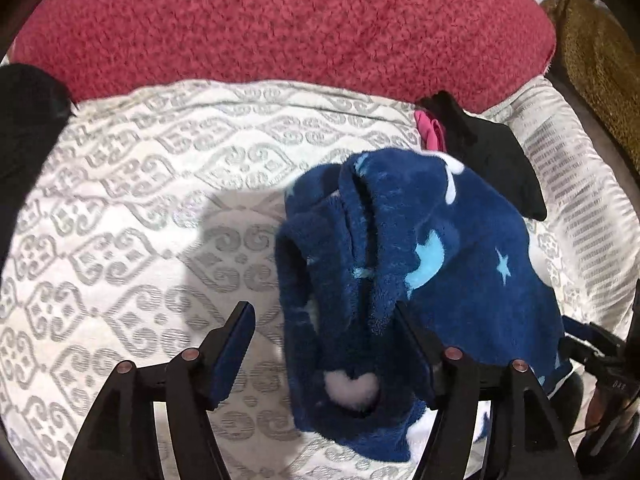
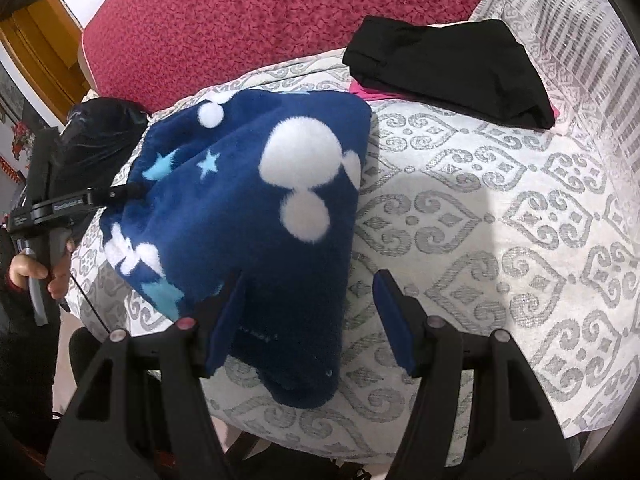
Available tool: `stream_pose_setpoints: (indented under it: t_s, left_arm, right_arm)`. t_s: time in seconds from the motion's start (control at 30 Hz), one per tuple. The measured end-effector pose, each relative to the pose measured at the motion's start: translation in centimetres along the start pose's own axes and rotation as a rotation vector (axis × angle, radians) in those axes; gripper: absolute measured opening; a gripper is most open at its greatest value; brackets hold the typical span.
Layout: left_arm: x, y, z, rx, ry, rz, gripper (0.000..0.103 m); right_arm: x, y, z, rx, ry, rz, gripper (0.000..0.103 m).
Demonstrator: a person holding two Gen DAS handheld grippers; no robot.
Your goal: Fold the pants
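Note:
Blue fleece pants (image 1: 420, 248) with stars, moons and white blobs lie folded in a thick bundle on the white patterned bed cover (image 1: 120, 184). My left gripper (image 1: 322, 312) stands open over the bundle's near end. Its right finger lies against the fleece, and its left finger (image 1: 236, 332) hangs clear over the cover. In the right wrist view the pants (image 2: 248, 200) stretch up and left. My right gripper (image 2: 310, 278) is open astride their narrow near end, its right finger (image 2: 388, 304) clear of the fabric. The left gripper (image 2: 120, 193) touches the far left edge, held by a hand (image 2: 40, 276).
A red fleece blanket (image 1: 280, 20) covers the bed's far side. A folded black garment (image 2: 452, 68) rests on a pink one (image 2: 360, 90) at the back right. A dark bag (image 2: 104, 128) sits at the left edge, and an olive cloth (image 1: 600, 60) lies far right.

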State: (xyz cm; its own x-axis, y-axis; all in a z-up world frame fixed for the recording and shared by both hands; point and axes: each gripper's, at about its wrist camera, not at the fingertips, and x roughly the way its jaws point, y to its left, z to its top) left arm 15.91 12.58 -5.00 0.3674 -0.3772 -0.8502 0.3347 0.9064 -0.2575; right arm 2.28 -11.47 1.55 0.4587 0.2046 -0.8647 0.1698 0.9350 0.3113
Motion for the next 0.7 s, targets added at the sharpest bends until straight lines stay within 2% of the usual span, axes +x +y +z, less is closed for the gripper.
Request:
stream_pose_setpoints:
  t_s: [0.1,0.23,0.53,0.7]
  left_arm:
    - [-0.4,0.2,-0.1,-0.002,-0.005,-0.019,0.07]
    - [0.2,0.6,-0.6,-0.009,0.01,-0.004,0.071]
    - [-0.6,1.7,-2.4,-0.044,-0.006,-0.012,0.076]
    - [0.1,1.9,-2.3,-0.066,-0.002,-0.016,0.08]
  right_arm:
    - [0.2,0.0,0.4,0.016,-0.001,0.004,0.066]
    - [0.6,0.1,0.6,0.037,0.008,0.006,0.066]
    - [0.9,0.4,0.4,0.02,0.024,-0.001,0.066]
    - [1.4,0.4,0.5,0.034,0.033,0.005,0.067]
